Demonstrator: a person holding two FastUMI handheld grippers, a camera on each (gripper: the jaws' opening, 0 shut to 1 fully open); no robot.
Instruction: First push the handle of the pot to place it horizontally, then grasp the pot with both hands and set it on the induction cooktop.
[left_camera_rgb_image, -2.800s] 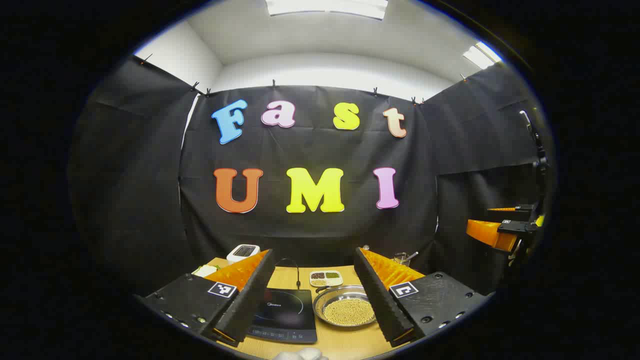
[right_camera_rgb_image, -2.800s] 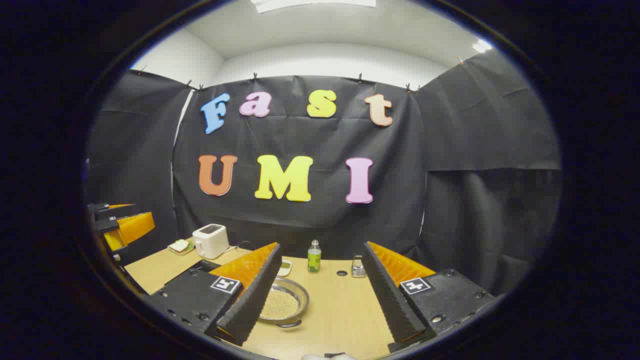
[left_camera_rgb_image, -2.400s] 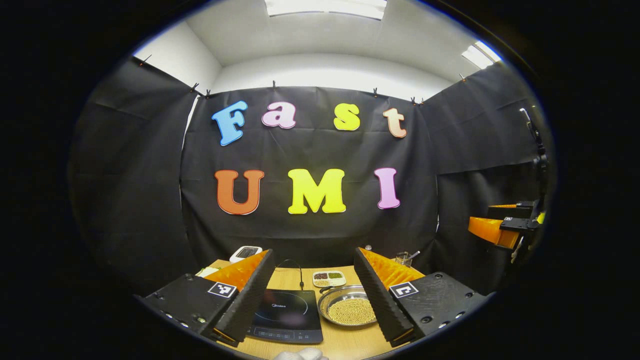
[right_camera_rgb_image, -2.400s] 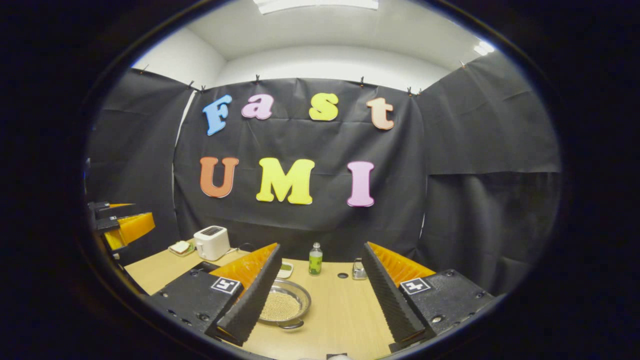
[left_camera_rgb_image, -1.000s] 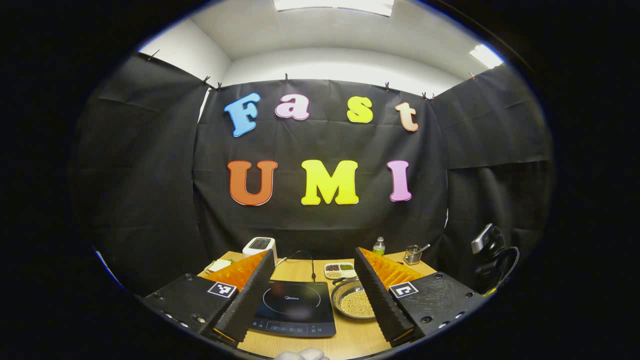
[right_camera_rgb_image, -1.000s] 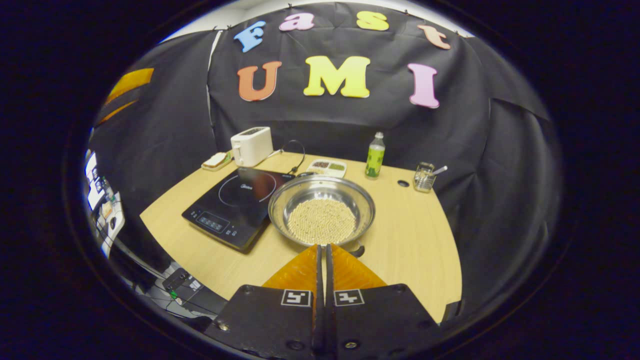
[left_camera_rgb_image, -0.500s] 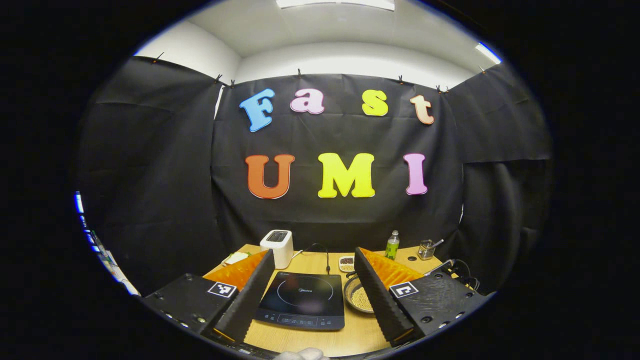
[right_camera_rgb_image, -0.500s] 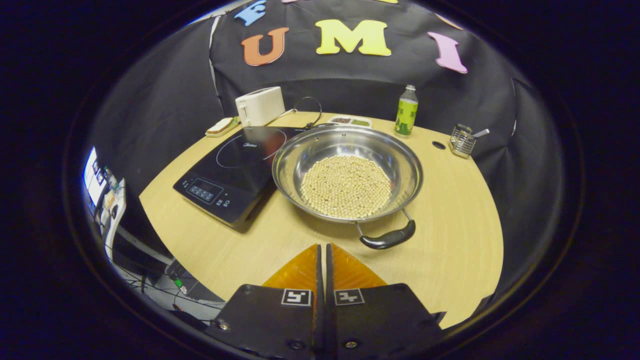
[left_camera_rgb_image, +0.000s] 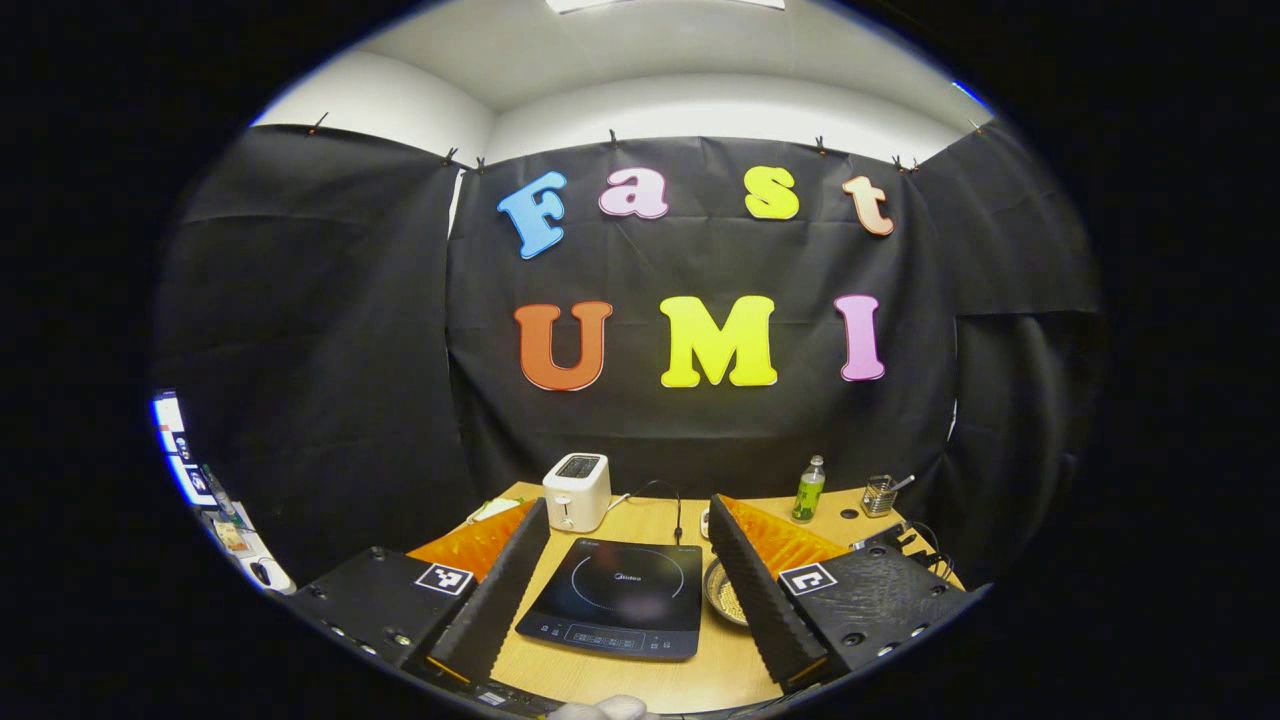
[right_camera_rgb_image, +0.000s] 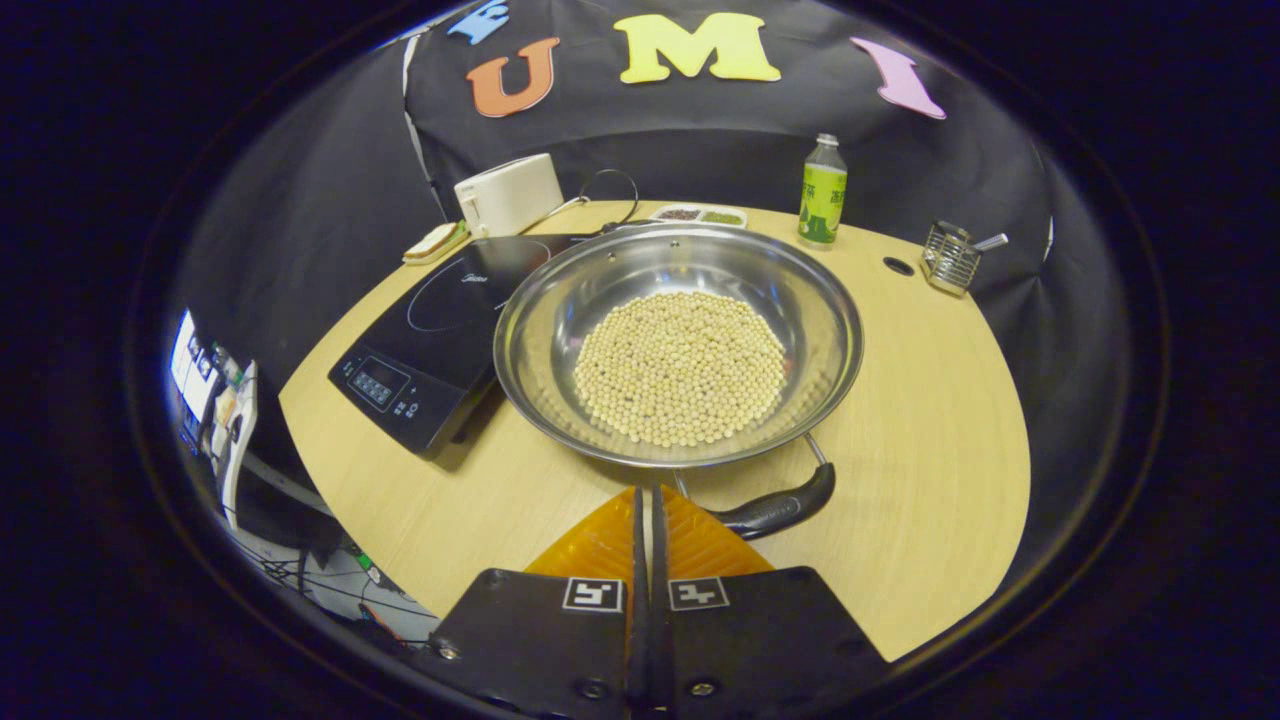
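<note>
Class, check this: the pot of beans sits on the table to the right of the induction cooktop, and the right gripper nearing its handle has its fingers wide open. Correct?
Not quite. The right gripper view shows the right gripper with its fingers shut together, not open. The rest holds: the pot sits right of the induction cooktop, and the gripper is near the handle.

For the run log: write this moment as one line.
right gripper: shut, at pot handle | left gripper: open, raised | pot: beside induction cooktop, holds beans

I see a shiny silver pot (right_camera_rgb_image: 680, 290) filled with pale cream beans (right_camera_rgb_image: 680, 368), its handle (right_camera_rgb_image: 778, 508) glossy black, beside a black induction cooktop (right_camera_rgb_image: 425, 335) marked with thin white rings, all on a light wood-grain table (right_camera_rgb_image: 930, 440), with a white toaster (right_camera_rgb_image: 508, 195) and a green-labelled bottle (right_camera_rgb_image: 823, 190) behind.
</note>
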